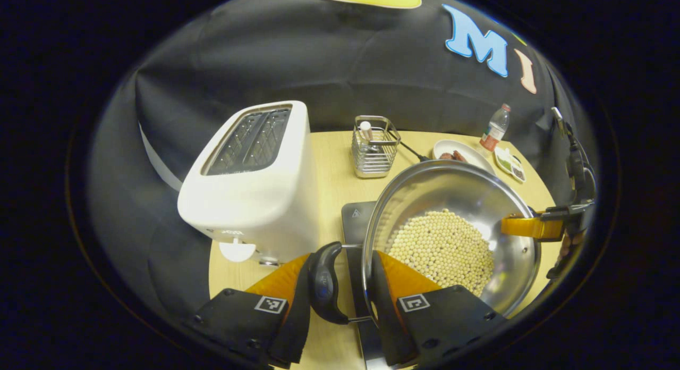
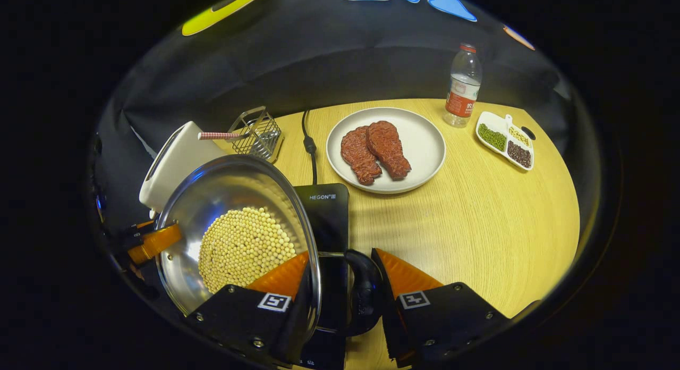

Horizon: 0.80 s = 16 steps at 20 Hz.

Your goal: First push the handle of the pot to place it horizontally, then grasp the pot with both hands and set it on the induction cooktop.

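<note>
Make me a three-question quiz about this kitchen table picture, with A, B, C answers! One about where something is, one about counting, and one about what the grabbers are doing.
1. Where is the bottle?
A. beside the sectioned dish
B. inside the wire basket
C. on the toaster

2. How many pieces of meat lie on the plate?
A. one
B. two
C. four

3. What are the grippers doing with the pot?
A. both hang away from it
B. one taps the beans
C. each grips a side handle

Answers:
1 A: it stands next to the dish at the table's far edge.
2 B: two red pieces lie side by side.
3 C: the left gripper and right gripper each straddle a handle and the rim.
</note>
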### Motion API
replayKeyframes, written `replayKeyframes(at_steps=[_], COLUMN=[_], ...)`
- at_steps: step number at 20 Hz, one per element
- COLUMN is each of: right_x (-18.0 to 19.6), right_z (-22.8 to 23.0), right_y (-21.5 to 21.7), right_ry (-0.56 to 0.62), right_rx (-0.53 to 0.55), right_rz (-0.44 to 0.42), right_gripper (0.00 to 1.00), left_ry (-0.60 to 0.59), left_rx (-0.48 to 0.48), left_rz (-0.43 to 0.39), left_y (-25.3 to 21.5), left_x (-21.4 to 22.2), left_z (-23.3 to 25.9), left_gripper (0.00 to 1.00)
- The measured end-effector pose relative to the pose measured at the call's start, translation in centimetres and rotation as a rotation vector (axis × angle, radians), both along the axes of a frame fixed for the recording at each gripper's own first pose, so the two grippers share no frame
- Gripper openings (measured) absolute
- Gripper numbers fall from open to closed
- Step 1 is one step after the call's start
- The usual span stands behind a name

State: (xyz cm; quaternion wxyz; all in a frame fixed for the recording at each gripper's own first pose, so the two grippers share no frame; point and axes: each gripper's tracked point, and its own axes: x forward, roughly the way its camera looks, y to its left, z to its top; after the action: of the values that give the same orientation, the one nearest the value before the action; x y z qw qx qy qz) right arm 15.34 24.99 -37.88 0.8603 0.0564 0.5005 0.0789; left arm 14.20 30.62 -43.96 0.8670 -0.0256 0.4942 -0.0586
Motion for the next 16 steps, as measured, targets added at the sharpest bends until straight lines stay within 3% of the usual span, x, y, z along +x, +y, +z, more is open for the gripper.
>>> replayKeyframes(at_steps=[7, 8, 9, 10, 11, 12, 14, 15, 16], right_x=[0.1, 0.2, 0.2, 0.3, 0.4, 0.5, 0.8, 1.0, 1.2], right_z=[0.1, 0.1, 0.1, 0.1, 0.1, 0.3, 1.0, 1.7, 2.7], right_y=[0.0, 0.1, 0.2, 0.2, 0.2, 0.3, 0.6, 0.8, 0.9], right_ry=[-0.049, -0.052, -0.052, -0.057, -0.062, -0.071, -0.103, -0.127, -0.158], right_rx=[-0.020, -0.014, -0.012, -0.011, -0.009, -0.008, 0.003, 0.012, 0.024], right_rz=[0.017, 0.016, 0.018, 0.023, 0.030, 0.039, 0.056, 0.059, 0.060], right_gripper=[0.59, 0.53, 0.53, 0.59, 0.53, 0.54, 0.64, 0.76, 0.82], left_ry=[-0.042, -0.044, -0.047, -0.052, -0.054, -0.079, -0.162, -0.196, -0.228], left_rx=[-0.018, -0.023, -0.025, -0.021, -0.019, -0.023, -0.041, -0.053, -0.058], left_rz=[0.006, 0.011, 0.011, 0.012, 0.016, 0.030, 0.076, 0.103, 0.131], left_y=[0.2, 0.1, 0.2, 0.2, 0.4, 0.4, 1.0, 1.4, 1.8], left_x=[0.1, 0.0, -0.1, -0.2, -0.3, -0.1, 1.0, 1.2, 1.3], left_z=[-0.1, -0.1, -0.2, -0.3, -0.2, 0.4, 2.6, 4.0, 5.3], left_gripper=[0.63, 0.60, 0.68, 0.67, 0.66, 0.67, 0.70, 0.84, 0.86])
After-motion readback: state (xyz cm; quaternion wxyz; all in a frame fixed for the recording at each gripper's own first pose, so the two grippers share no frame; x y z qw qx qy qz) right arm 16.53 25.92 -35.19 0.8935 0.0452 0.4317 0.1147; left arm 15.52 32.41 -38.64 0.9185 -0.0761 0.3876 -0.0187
